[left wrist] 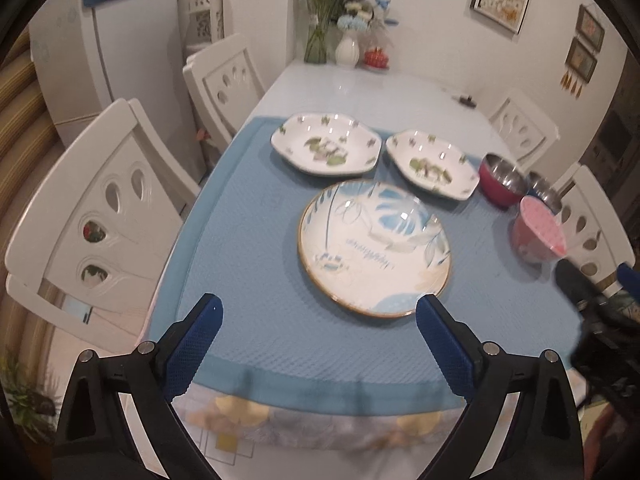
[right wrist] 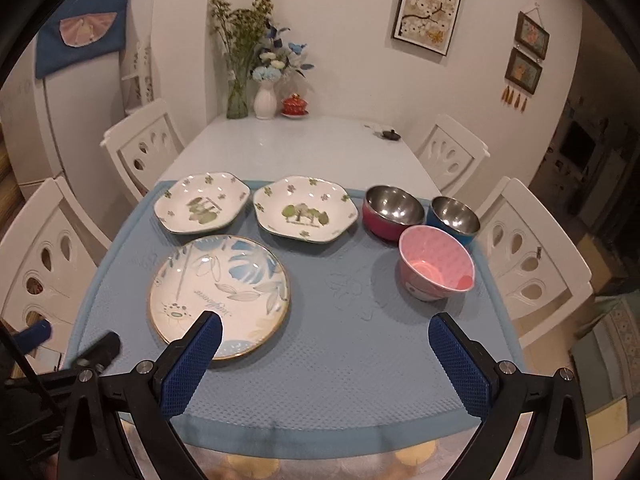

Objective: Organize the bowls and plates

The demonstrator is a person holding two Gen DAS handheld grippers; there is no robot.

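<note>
Both grippers hang wide open with nothing in them over the near edge of the blue mat point(right wrist: 320, 380). The left gripper point(left wrist: 318, 330) sits just short of the round leaf plate point(left wrist: 374, 248); the right gripper point(right wrist: 325, 354) has that plate at its left finger. Past the plate: pink bowl point(right wrist: 436, 264), two green-print dishes point(right wrist: 200, 208) point(right wrist: 304, 210), then steel bowls point(right wrist: 392, 210) point(right wrist: 454, 216).

Dishes on mat point(right wrist: 320, 360) at near end of table point(right wrist: 288, 140); chairs both sides.

Back row on mat, L to R: angular plate point(right wrist: 201, 203), 2nd angular plate point(right wrist: 305, 209), steel bowl point(right wrist: 393, 210), 2nd steel bowl point(right wrist: 455, 219), close together. Front row: round plate point(right wrist: 219, 292) at L, before 1st angular plate; patterned bowl point(right wrist: 436, 262) at R, just before the steel bowls, tilted toward viewer. Mid mat between round plate & patterned bowl bare. Far end of table by wall: vases point(right wrist: 265, 100), lidded pot point(right wrist: 295, 105); small dark item point(right wrist: 390, 134) toward far R edge.
</note>
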